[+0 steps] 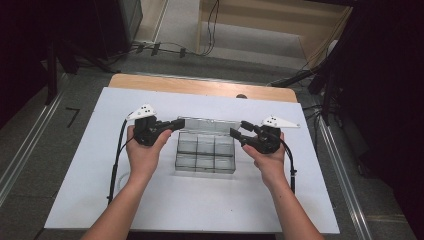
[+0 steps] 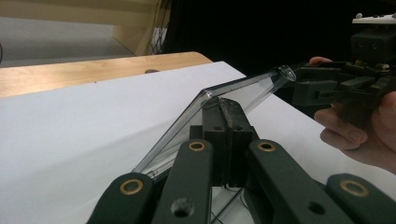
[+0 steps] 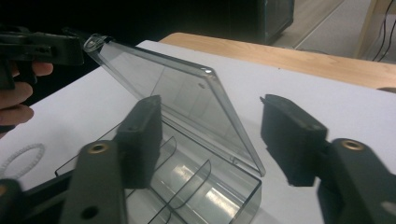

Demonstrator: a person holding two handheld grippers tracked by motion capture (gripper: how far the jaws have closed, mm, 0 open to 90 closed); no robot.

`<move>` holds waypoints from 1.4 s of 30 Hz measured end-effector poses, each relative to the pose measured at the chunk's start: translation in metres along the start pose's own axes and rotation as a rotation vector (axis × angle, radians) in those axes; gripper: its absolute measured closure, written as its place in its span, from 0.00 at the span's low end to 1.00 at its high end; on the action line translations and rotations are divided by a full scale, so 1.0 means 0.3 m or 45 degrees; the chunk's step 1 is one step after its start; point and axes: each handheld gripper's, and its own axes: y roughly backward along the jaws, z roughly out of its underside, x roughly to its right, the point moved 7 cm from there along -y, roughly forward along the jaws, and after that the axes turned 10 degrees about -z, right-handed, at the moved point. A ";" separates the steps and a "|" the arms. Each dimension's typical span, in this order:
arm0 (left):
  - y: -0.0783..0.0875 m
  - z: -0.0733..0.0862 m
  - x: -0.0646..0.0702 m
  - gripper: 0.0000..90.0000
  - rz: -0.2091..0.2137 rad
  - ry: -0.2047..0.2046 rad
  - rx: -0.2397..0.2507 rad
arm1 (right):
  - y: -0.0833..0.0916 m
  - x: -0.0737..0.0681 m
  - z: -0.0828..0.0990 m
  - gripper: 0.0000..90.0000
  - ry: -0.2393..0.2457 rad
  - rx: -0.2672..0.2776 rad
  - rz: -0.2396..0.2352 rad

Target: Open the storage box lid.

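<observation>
a: where's the clear plastic compartment box (image 1: 205, 152)?
b: middle of the white table sheet (image 1: 90, 165), between both hands, clear hinged lid (image 3: 180, 95) raised and tilted.

a: and the left gripper (image 2: 223, 106)?
b: at the lid's left corner, black jaws fully closed, pinching the lid's edge.

a: right gripper (image 3: 212, 133)?
b: by the lid's right end, jaws about half apart. lid's corner between them, no pad pressing on it. nothing held.

a: anything else around?
b: bare wooden table edge (image 1: 200, 86) beyond the sheet, plus a white bead ring (image 3: 21, 157) lying on the sheet left of the box in the right gripper view.
</observation>
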 end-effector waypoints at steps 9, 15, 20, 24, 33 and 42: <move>0.002 -0.003 -0.011 0.86 0.030 -0.025 -0.011 | -0.017 0.035 -0.005 0.69 -0.037 0.019 0.011; 0.028 0.006 -0.021 0.64 0.046 -0.062 -0.011 | -0.027 0.051 -0.008 0.73 -0.018 0.016 0.011; -0.011 0.022 -0.052 0.43 -0.045 -0.075 -0.024 | -0.033 0.062 -0.016 0.74 -0.026 0.014 0.017; -0.065 0.036 -0.083 0.40 -0.172 -0.056 -0.025 | -0.044 0.072 -0.016 0.75 -0.027 0.013 0.021; -0.135 0.069 -0.127 0.52 -0.133 0.042 -0.077 | -0.069 0.101 -0.005 0.75 -0.062 0.006 0.014; -0.175 0.104 -0.135 0.61 -0.088 0.109 -0.121 | -0.097 0.123 0.016 0.75 -0.097 0.005 0.016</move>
